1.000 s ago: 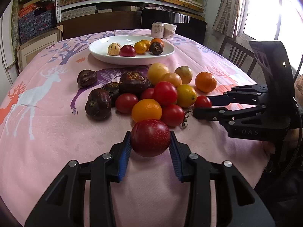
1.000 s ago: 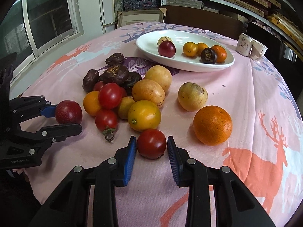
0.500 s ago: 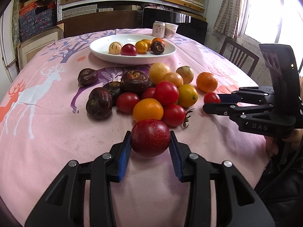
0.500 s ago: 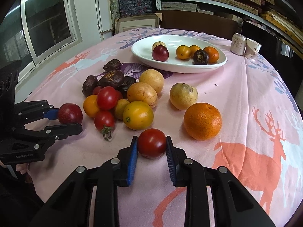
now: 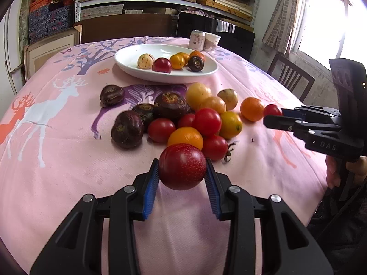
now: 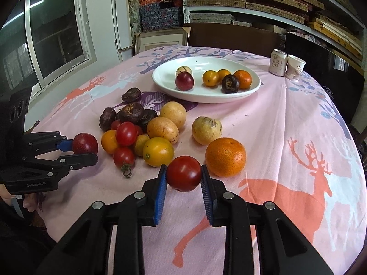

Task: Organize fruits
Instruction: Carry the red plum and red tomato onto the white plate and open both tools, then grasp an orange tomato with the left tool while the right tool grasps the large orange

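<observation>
A red tomato (image 6: 184, 173) has just been lifted clear of the pink tablecloth (image 6: 286, 126), where a second ago it was only being closed upon beside the fruit pile (image 6: 146, 133); it is judged ready for carrying to the white plate (image 6: 201, 96) beyond the pile. The right gripper (image 6: 183, 182) is seen with its blue-padded fingers clamped on the tomato. A dark red plum (image 5: 182, 166) is held likewise in the fingers of the left gripper (image 5: 182, 181), raised just in front of the pile.
</observation>
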The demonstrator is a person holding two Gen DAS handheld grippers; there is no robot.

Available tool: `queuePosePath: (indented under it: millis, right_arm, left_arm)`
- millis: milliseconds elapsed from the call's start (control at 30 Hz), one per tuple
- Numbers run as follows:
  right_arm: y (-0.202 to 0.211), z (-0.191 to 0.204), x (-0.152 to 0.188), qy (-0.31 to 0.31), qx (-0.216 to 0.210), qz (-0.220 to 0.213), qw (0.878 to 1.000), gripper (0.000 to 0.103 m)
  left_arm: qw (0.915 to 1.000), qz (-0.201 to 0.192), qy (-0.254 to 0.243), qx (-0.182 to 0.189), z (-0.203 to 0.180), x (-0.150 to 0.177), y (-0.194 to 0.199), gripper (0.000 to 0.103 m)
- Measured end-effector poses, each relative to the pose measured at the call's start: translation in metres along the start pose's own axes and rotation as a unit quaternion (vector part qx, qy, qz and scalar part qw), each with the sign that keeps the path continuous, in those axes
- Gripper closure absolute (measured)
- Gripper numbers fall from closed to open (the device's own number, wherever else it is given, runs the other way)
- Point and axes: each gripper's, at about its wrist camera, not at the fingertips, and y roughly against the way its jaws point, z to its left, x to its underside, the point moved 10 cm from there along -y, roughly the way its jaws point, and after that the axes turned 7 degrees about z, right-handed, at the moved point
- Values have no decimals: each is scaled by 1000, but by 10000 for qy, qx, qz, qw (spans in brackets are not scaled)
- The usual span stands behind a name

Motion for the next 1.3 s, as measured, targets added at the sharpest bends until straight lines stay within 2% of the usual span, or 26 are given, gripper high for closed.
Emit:
queuePosePath:
  millis: [167, 300, 433, 633, 767, 800, 867, 1033, 1300]
  right_arm:
    - [22, -17, -30, -17, 114, -343, 9993, 74]
    - [31, -32, -64, -116, 147, -654, 9977, 74]
    - [25, -43, -101, -114, 174, -833, 9963, 74]
    - [-19, -60, -140, -244, 149, -704, 9971, 74]
    - [-53, -68, -158, -209, 133, -539, 9982, 72]
    - [-59, -69, -160, -228, 106, -545, 9982, 65]
    - [-66, -71, -160, -275, 85, -586, 9979, 61]
    - [-65, -76, -144, -437, -8, -555, 9975, 61]
    - [-47, -94, -108, -784, 76, -544, 9954, 59]
  left_arm:
    - [9994, -323, -83, -111, 4, -38, 19, 65]
    - [9988, -422, -78, -237, 13, -81, 17, 65]
    - [9992, -351, -90, -177, 10, -126, -6, 65]
    - [9996, -157, -206, -111, -4, -168, -60, 65]
    - [9997, 76, -144, -207, 4, -173, -95, 65]
    - [9996, 148, -114, -215, 6, -172, -101, 64]
    - [9996, 145, -108, -236, 10, -171, -104, 55]
    - [9997, -164, -134, -133, 12, -166, -84, 38]
    - [9992, -373, 42, -142, 19, -141, -52, 32]
